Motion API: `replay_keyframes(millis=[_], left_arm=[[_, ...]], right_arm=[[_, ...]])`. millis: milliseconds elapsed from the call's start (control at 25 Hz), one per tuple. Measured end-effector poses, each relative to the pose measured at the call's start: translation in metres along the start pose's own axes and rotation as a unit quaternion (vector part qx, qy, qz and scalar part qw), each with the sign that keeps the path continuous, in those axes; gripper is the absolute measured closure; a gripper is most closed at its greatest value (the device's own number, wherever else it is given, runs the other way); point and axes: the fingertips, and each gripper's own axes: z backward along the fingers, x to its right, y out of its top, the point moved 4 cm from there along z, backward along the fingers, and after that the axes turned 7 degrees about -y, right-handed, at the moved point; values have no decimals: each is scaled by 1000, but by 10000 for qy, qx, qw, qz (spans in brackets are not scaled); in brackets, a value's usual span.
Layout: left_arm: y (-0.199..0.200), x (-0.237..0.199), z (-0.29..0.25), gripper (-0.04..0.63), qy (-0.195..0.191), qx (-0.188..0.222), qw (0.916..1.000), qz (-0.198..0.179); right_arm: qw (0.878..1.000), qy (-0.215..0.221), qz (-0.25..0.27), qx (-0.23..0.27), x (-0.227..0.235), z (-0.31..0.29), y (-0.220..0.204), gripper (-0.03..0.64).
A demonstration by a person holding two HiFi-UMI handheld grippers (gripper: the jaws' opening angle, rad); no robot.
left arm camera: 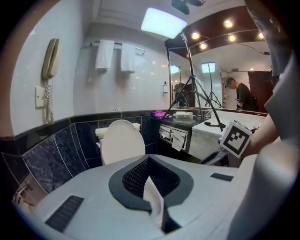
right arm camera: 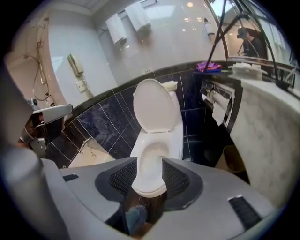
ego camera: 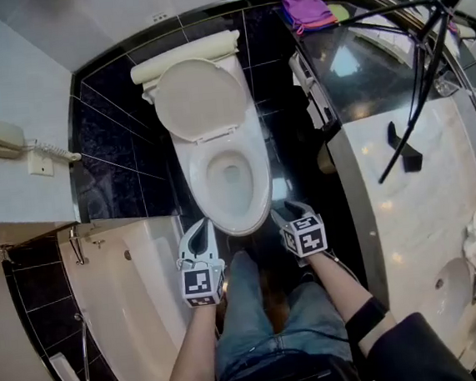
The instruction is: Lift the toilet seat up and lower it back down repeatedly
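Toilet seat (ego camera: 261, 179) looks down on the bowl w/ lid (ego camera: 199, 97) up, right gripper (ego camera: 289, 211) jaws wide & empty near the front rim, left gripper (ego camera: 198, 229) jaws pinched together, so we reckon we're between cycles: next, catch the seat's front edge & lift.

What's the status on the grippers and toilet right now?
Left gripper shut, right gripper open, both by bowl front. Toilet lid raised. Nothing in the way.
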Motion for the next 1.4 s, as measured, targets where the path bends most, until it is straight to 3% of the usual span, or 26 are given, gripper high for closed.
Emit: replay_keyframes(millis=[240, 520, 680, 960, 1040, 1080, 1280, 1400], left_arm=[[-77, 2, -39, 606, -71, -142, 9998, 140], [-150, -13, -81, 604, -45, -244, 9994, 245], [-158, -16, -101, 604, -102, -294, 9985, 454], [-175, -24, -122, 604, -150, -388, 9980, 486], [-184, -29, -124, 605, -221, -436, 9982, 358], [-188, -30, -125, 605, -236, -457, 9981, 328], [-192, -30, -131, 604, -145, -507, 9969, 579], [-196, -29, -133, 604, -183, -524, 9970, 540]], right_arm=[[9879, 301, -1400, -592, 29, -97, -81, 431], [9577, 597, -2697, -809, 48, -192, -137, 431], [9367, 693, -3337, -803, 60, -225, -154, 432], [9110, 837, -3946, -857, 70, -259, -170, 434], [9087, 867, -3990, -867, 67, -264, -170, 471], [9084, 868, -3999, -862, 66, -266, -170, 459], [9053, 969, -4046, -855, 67, -265, -170, 486], [9045, 1008, -4043, -907, 66, -266, -169, 488]])
